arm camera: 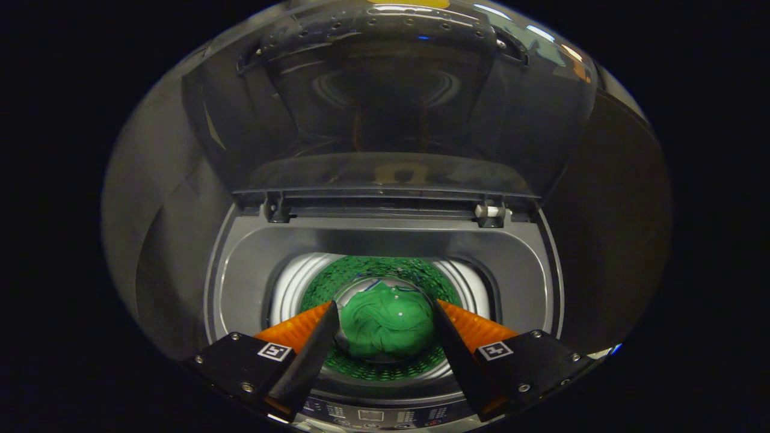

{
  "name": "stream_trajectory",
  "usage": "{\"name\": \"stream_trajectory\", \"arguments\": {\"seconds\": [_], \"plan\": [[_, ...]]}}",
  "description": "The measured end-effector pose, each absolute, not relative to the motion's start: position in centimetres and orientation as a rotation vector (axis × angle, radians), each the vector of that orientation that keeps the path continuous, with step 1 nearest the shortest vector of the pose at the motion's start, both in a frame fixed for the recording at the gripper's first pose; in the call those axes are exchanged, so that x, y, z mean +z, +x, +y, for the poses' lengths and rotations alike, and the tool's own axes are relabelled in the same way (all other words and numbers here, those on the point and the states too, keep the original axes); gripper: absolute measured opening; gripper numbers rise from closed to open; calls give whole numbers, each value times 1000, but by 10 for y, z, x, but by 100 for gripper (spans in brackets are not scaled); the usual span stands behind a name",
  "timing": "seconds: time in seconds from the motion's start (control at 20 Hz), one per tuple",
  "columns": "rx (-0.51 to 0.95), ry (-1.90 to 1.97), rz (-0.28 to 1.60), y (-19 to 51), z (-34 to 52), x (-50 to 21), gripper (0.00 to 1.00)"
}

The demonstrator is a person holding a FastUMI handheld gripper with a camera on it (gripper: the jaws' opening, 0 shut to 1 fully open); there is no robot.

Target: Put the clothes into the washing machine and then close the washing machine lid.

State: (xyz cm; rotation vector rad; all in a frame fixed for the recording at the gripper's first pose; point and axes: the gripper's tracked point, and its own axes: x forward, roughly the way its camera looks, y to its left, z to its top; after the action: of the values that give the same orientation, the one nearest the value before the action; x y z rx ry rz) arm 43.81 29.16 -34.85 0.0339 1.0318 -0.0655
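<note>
Now your tongs (385,328) hang wide open, holding nothing; the soft green clothes (385,322) lie in the drum (light, limp). Push the raised lid (385,108) at its far rim.

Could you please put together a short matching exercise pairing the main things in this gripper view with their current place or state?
Things:
1. green clothes
2. washing machine lid
3. gripper
4. control panel

Places or states:
A. raised upright behind the tub opening
B. open, fingers spread above the drum
C. bundled at the bottom of the drum
D. on the machine's near edge, beneath the fingers

Pairs: 1-C, 2-A, 3-B, 4-D
</note>
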Motion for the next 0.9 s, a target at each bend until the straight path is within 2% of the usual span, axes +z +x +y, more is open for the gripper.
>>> {"name": "stream_trajectory", "arguments": {"seconds": [0.3,0.9], "plan": [[-76,32,893,458,287,-293,96],[-159,10,593,508,271,-134,96]]}}
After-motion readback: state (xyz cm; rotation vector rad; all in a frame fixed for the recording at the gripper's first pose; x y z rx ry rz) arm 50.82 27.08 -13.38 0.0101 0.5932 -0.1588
